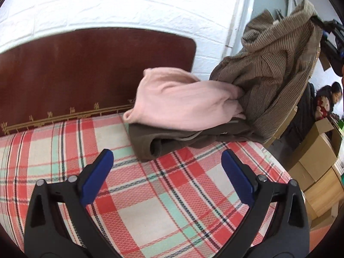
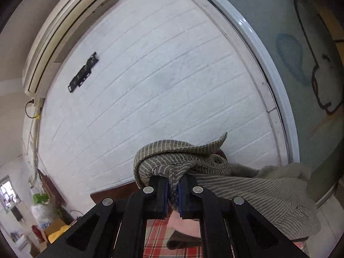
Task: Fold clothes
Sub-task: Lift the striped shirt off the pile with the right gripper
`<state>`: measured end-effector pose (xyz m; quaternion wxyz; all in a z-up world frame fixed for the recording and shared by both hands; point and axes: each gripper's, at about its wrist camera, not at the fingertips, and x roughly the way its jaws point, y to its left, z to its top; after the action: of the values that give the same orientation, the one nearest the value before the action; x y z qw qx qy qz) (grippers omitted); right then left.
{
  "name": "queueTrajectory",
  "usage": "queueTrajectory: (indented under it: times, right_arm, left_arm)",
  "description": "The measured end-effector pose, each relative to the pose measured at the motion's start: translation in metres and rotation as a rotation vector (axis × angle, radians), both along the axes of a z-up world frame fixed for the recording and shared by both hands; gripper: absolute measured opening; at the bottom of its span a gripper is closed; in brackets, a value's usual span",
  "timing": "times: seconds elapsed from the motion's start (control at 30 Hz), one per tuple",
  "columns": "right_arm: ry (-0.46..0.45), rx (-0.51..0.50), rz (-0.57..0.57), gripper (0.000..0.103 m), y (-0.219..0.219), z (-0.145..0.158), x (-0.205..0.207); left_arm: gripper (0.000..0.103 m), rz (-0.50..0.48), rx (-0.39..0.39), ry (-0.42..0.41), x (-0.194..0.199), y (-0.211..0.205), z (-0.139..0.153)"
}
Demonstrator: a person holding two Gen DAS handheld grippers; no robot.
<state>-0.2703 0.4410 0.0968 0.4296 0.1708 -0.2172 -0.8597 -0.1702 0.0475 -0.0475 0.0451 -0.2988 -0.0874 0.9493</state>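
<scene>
While right tongs [image 2: 173,190] pinch striped garment [image 2: 247,193], left tongs [image 1: 167,157] gape nearby.

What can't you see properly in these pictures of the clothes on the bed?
- Left wrist view: the brown garment is mostly covered by the pink garment.
- Right wrist view: the right gripper hides its pinch on the striped garment.
- Which clothing each piece is: too bunched.

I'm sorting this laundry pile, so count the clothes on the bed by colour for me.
Pink: 1, the pink garment
Dark brown: 1, the dark brown garment under it
Striped tan: 1, the striped garment, lifted by the right tongs
Total: 3
</scene>
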Motion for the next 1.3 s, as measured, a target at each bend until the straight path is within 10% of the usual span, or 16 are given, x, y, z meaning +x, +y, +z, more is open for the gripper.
queueTrajectory:
  times: [0.5, 0.9, 0.97, 1.03, 1.3]
  right_arm:
    - [0.380, -0.088, 0.342, 0.006, -0.018, 0.158, 0.218]
    - [0.495, -0.192, 0.538, 0.006, -0.024, 0.174, 0.355]
    - [0.486, -0.186, 0.545, 0.006, -0.027, 0.168, 0.363]
    - [0.463, -0.168, 0.531, 0.006, -0.034, 0.163, 0.363]
    - [0.353, -0.094, 0.481, 0.008, -0.061, 0.135, 0.340]
  left_arm:
    - [0.101, -0.284, -0.026, 0.331, 0.065, 0.001, 0.099]
    - [0.102, -0.573, -0.064, 0.504, 0.144, -0.002, 0.128]
    - [0.088, -0.603, -0.061, 0.508, 0.155, 0.000, 0.125]
    - [0.010, -0.619, -0.044, 0.460, 0.161, -0.002, 0.121]
    - [0.007, -0.456, 0.098, 0.456, 0.214, -0.077, 0.144]
